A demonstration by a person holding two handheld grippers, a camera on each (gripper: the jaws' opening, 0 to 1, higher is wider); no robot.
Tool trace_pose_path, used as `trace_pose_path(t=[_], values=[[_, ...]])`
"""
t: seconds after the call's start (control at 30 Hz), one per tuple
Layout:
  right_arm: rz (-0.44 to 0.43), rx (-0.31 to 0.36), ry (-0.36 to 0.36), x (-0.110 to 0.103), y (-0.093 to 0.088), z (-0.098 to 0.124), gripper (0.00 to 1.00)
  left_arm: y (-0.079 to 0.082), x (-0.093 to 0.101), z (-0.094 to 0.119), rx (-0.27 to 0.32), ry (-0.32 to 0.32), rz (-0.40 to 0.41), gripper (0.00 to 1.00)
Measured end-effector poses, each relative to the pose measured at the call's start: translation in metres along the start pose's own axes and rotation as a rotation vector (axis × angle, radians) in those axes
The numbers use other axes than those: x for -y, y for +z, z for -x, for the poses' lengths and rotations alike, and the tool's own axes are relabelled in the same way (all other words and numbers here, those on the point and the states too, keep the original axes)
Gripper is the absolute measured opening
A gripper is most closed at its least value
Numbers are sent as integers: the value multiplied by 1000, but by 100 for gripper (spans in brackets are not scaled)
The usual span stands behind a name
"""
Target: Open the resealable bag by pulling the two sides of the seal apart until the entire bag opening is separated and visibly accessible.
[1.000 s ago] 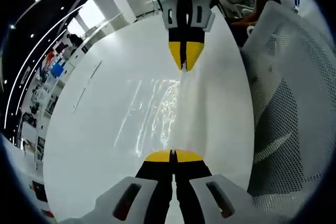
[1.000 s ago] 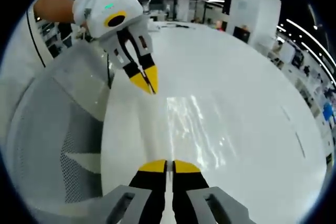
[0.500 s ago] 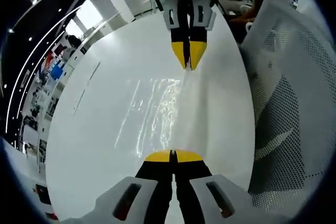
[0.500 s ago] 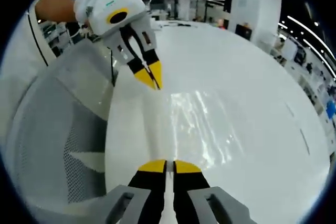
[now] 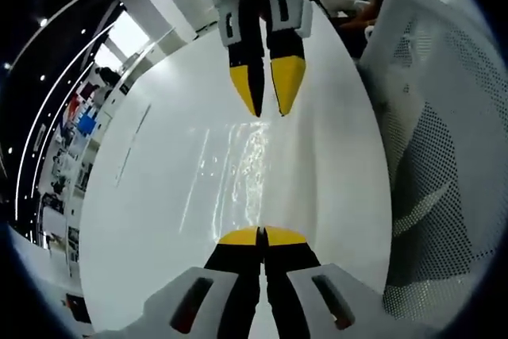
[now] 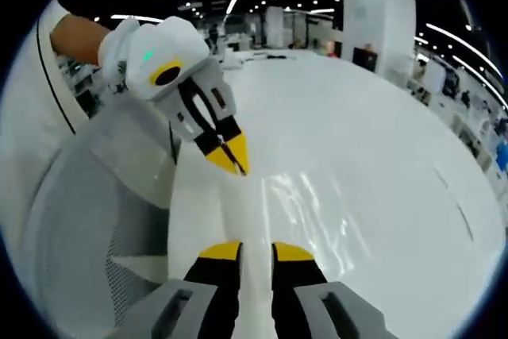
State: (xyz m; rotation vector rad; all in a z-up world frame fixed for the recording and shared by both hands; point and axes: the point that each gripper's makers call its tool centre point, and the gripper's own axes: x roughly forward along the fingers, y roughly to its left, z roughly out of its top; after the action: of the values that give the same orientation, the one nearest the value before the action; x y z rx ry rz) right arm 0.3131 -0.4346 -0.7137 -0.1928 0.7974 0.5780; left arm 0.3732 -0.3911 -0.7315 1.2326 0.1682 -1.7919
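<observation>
Moved: right hand-held gripper (image 6: 255, 251) has spread, releasing the clear crinkled plastic resealable bag (image 5: 250, 172).
Left hand-held gripper (image 5: 262, 236): pressed together, pinching the bag's edge.
Progress: opening not visibly separated; regrasp likely.

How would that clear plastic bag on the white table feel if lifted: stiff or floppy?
Probably floppy: the clear plastic bag is thin, crinkled film lying flat on the table. Likely very light, since it looks empty. Its glossy sheen suggests it might slip.

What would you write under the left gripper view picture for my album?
The left gripper pinches the clear resealable bag over a white table, facing the right gripper with its jaws parted.
</observation>
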Motion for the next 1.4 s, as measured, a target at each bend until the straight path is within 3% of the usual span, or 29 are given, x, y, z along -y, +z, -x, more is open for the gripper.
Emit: trace_pose_path(t=[0.3, 0.63, 0.8, 1.1, 1.4], values=[[9, 0, -8, 6, 8, -6, 10, 0, 1, 0, 8, 4, -8, 0], [-2, -35, 12, 4, -1, -14, 9, 3, 3, -1, 16, 0, 1, 0], [-26, -45, 21, 3, -6, -16, 8, 7, 4, -1, 32, -2, -3, 0], [-160, -24, 63, -4, -10, -21, 4, 10, 8, 0, 53, -10, -41, 0], [-139, -49, 66, -7, -14, -26, 3, 13, 9, -1, 68, -15, -32, 0]])
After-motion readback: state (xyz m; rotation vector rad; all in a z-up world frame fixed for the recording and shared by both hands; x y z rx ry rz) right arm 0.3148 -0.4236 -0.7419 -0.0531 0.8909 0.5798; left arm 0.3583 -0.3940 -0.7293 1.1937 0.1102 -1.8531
